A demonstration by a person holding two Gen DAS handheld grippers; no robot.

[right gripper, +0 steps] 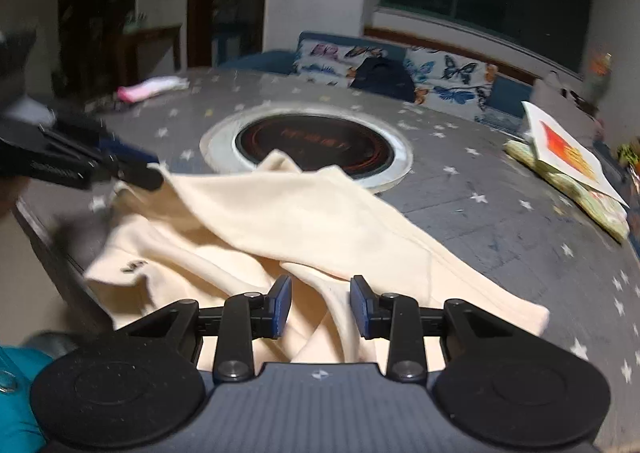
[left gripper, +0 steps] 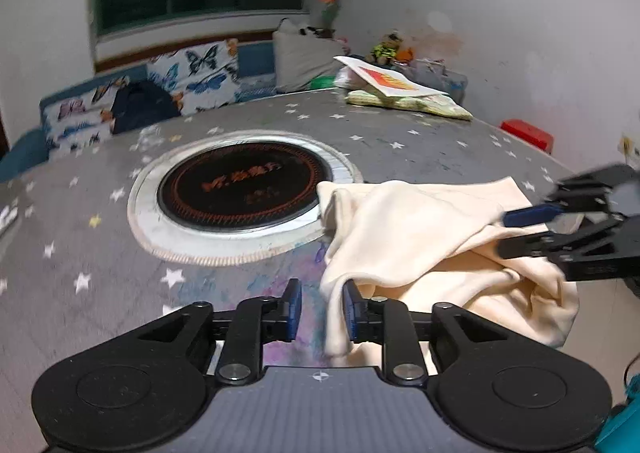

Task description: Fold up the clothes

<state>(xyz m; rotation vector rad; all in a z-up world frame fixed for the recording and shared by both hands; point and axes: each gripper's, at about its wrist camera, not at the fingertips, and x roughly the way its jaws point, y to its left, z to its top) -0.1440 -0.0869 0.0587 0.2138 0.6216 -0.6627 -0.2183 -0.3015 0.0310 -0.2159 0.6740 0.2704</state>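
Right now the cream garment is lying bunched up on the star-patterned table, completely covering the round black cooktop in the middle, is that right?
Not quite. The cream garment is bunched on the star-patterned table, but it does not completely cover the round black cooktop. It only overlaps the cooktop's near edge, and most of the disc is bare. The left wrist view shows this best.

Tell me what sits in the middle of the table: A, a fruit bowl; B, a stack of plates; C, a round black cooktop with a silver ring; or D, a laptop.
C: a round black cooktop with a silver ring sits sunk into the star-patterned table, just beyond the cream garment.
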